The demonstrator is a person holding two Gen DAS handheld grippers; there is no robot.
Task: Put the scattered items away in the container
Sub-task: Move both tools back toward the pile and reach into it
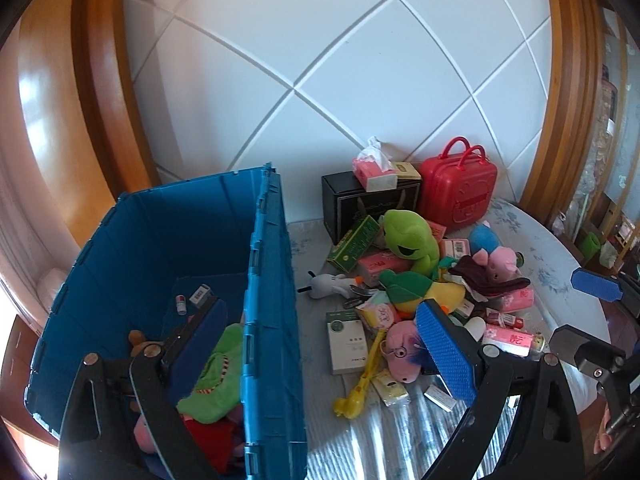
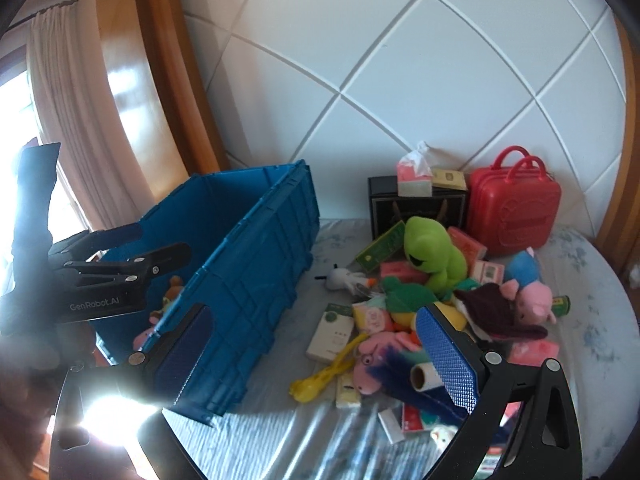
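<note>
Claws spread and empty: left claw (image 1: 322, 344) over the blue crate (image 1: 276, 280) rim, right claw (image 2: 316, 354) beside it.

Your left wrist view looks down over the blue bin's (image 1: 272, 320) near rim; your right sits beside it, both sharing the bed's (image 2: 592, 320) toy pile.

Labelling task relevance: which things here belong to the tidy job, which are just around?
Job:
blue crate
green frog plush
yellow tongs
pink pig plush
white box

Just around:
red case
black box
curtain
</note>
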